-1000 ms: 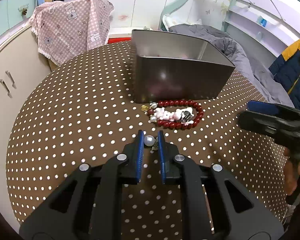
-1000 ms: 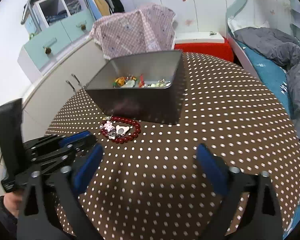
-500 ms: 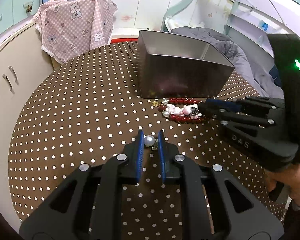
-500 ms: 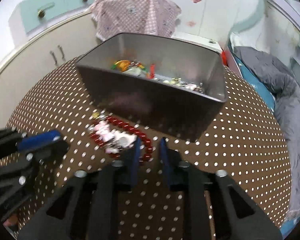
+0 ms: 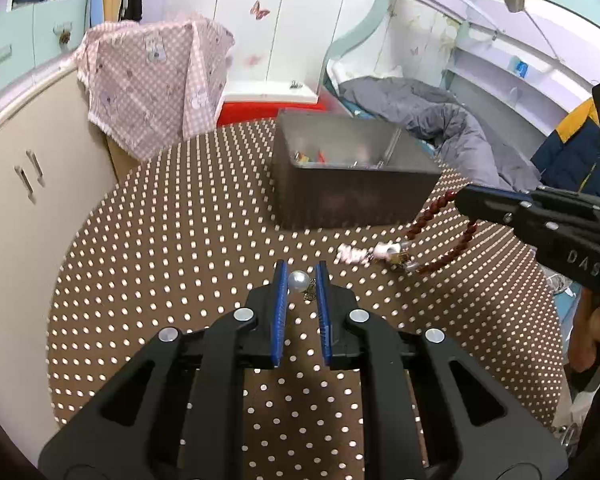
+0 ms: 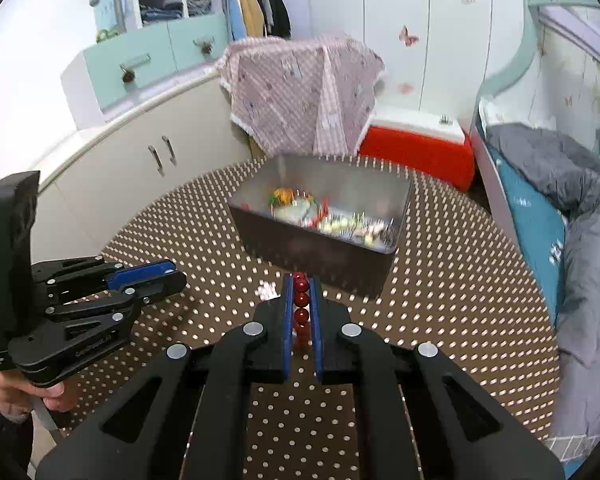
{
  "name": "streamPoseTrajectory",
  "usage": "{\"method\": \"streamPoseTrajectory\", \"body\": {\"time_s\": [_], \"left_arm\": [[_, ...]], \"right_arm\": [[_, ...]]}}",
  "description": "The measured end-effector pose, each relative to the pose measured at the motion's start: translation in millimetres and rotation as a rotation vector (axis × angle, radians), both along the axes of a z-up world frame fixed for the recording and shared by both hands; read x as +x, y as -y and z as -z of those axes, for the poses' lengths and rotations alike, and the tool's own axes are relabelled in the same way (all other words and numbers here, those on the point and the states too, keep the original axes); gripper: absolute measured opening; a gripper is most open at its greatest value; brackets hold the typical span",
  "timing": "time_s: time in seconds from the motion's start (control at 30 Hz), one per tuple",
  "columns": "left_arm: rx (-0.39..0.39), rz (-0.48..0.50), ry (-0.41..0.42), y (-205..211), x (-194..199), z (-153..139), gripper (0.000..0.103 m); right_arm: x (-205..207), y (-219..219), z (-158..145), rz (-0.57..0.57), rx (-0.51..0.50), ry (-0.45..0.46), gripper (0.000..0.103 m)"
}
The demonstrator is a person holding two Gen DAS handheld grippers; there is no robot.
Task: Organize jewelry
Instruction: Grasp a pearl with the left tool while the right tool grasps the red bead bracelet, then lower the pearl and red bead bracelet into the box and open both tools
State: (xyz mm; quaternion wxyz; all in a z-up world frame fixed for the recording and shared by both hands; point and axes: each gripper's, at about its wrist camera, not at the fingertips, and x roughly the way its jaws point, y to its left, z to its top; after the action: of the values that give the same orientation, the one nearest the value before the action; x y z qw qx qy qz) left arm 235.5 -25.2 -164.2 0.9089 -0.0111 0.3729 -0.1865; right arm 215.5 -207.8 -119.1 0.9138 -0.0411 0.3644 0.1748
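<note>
My left gripper (image 5: 300, 280) is shut on a white pearl piece (image 5: 298, 280) with a small metal charm hanging under it, held above the brown dotted table (image 5: 188, 240). My right gripper (image 6: 301, 280) is shut on a red bead bracelet (image 6: 301, 300). In the left wrist view the bracelet (image 5: 432, 208) hangs as a loop from the right gripper (image 5: 462, 200), with pink and white charms (image 5: 380, 254) dangling at its low end. The metal box (image 6: 312, 248) behind holds several colourful pieces. The left gripper (image 6: 178, 276) shows at the left of the right wrist view.
A pink checked cloth (image 6: 300, 96) drapes over something behind the table, beside a red and white box (image 6: 416, 148). A cream cabinet (image 6: 140, 168) stands left and a bed with a grey duvet (image 6: 572, 216) right. A hand (image 6: 16, 394) holds the left gripper's handle.
The right gripper swung in from open, shut on the red bracelet and lifted it off the table. The left gripper rose a little with the pearl still between its pads.
</note>
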Motion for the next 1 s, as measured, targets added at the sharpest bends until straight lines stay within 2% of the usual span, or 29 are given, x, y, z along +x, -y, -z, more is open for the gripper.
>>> {"method": "streamPoseTrajectory", "body": {"time_s": [0.23,0.53,0.77,1.0], "left_arm": [[-0.001,0.011,0.082,-4,-3,-38,0.014],[-0.012,0.002,0.182,-8,0,-85,0.014],[-0.014,0.016,0.242,-1,19,-121,0.014],[-0.036,0.045,0.222,12,51,-134,0.014]], "right_arm": [[-10,2,-54,0.007,0.016,0.112,0.006],[-5,7,-108,0.009,0.011,0.244,0.006],[14,9,-126,0.015,0.029,0.276,0.006],[45,13,-123,0.019,0.075,0.239,0.006]]}}
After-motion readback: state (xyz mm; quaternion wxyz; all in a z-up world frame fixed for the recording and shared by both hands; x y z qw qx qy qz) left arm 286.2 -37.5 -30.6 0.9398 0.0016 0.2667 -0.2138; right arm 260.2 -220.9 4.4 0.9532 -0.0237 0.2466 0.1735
